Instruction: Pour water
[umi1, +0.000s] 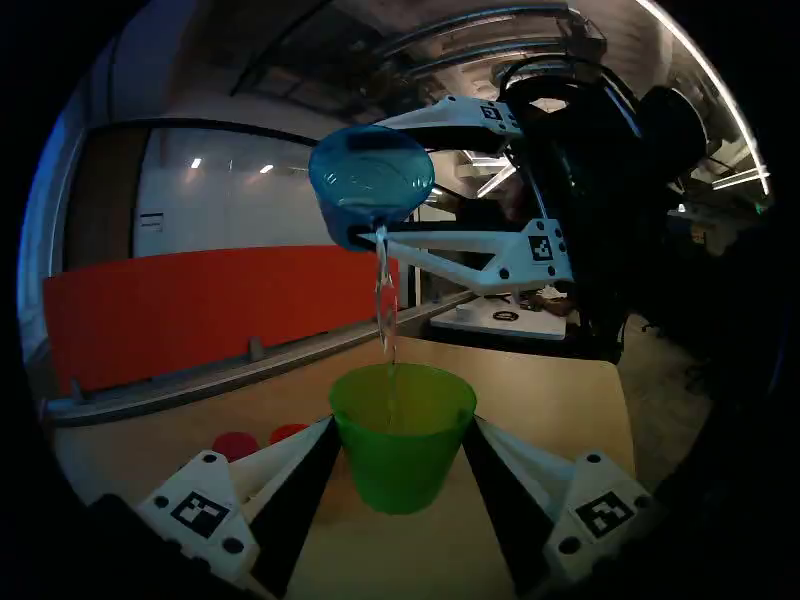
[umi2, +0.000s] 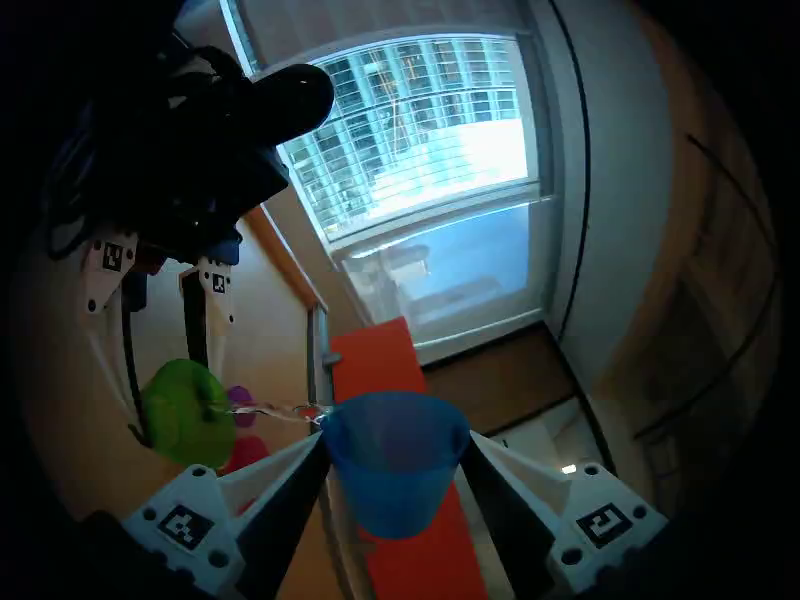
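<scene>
My left gripper (umi1: 402, 428) clamps one green cup (umi1: 402, 460); my right gripper (umi2: 396, 445) clamps one tipped blue cup (umi2: 395, 470), water (umi1: 383, 300) streaming down. Two red cups (umi1: 235, 445), perhaps, sit near the table's (umi1: 560, 400) far edge.

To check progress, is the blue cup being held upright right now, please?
No, the blue cup is tipped sideways above the green cup, with a thin water stream falling from its rim.

Dim interior, deep shadows; window (umi2: 430, 140) blown out (strong glare); fisheye warps edges.
</scene>
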